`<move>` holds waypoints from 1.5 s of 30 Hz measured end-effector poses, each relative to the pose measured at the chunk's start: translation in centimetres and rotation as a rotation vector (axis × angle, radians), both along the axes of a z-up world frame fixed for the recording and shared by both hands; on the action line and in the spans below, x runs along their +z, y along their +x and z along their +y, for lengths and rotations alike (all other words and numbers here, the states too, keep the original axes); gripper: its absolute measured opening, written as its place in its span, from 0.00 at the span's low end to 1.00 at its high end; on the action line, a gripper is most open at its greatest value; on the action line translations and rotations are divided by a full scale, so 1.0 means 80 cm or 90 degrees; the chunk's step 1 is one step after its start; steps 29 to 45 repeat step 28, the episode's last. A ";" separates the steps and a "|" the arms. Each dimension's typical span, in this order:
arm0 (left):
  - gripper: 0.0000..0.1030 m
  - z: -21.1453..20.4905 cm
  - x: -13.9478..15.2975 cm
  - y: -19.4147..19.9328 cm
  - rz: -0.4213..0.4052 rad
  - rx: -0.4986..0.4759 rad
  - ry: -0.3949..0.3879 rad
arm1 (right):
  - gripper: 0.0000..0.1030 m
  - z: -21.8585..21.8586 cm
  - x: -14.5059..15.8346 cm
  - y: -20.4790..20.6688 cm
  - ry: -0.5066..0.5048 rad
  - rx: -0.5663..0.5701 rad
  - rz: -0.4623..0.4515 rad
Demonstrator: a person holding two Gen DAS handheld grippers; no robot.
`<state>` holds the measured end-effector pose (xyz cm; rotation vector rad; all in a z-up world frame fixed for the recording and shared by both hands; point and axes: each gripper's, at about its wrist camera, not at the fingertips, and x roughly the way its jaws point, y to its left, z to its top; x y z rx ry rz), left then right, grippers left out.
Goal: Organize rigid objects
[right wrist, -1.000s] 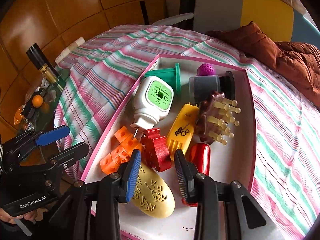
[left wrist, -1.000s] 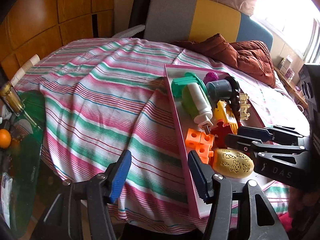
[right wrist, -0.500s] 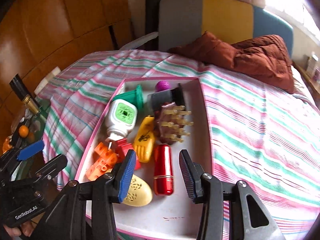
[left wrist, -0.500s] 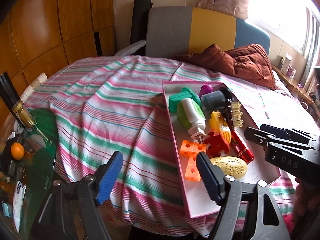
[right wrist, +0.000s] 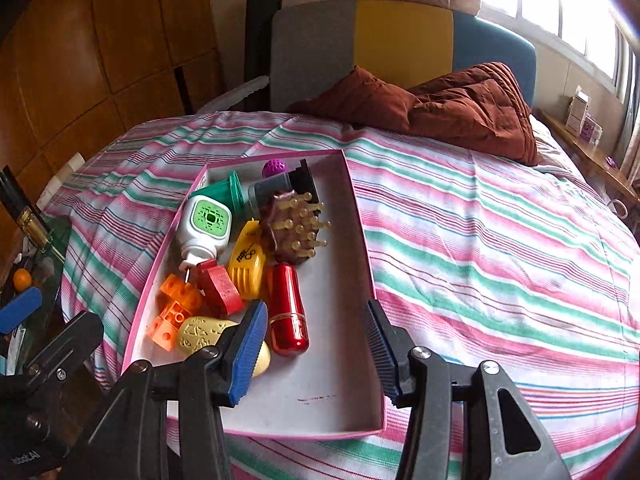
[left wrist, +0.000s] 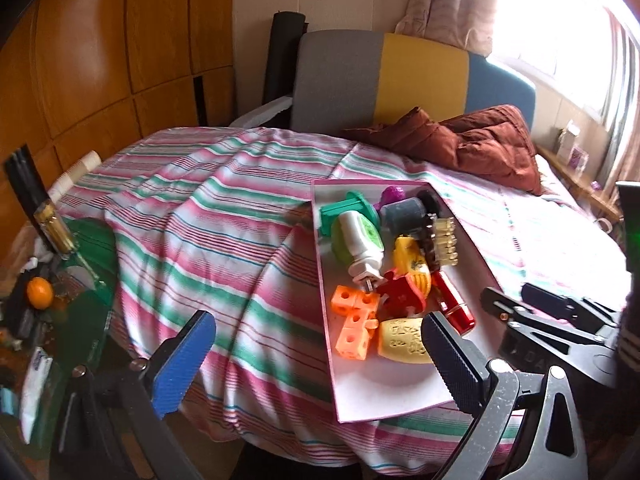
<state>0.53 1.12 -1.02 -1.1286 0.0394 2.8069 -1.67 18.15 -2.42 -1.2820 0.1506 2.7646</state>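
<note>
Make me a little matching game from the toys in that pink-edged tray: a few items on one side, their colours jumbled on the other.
Items:
1. spiky ball
2. jigsaw piece
3. linked cubes
4. shiny cylinder

Colours:
A. orange
B. metallic red
C. purple
D. matte red

Pairs: 1-C, 2-D, 3-A, 4-B. All lie in the tray.

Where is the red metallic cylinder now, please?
The red metallic cylinder lies in the pink-edged tray, toward its near end in the right wrist view, just right of the yellow comb-like piece and below the brown bristle brush.
</note>
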 end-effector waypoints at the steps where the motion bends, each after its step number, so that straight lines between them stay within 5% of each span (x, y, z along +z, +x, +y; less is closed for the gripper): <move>1: 1.00 0.001 0.000 0.001 0.002 0.010 -0.010 | 0.49 0.001 0.000 0.002 -0.002 -0.004 0.001; 11: 1.00 -0.017 0.011 0.010 0.028 0.036 0.032 | 0.49 0.009 0.016 0.011 -0.004 -0.025 0.035; 45: 0.99 -0.022 0.013 0.012 0.039 0.063 0.023 | 0.49 -0.006 0.019 0.007 0.007 -0.006 0.035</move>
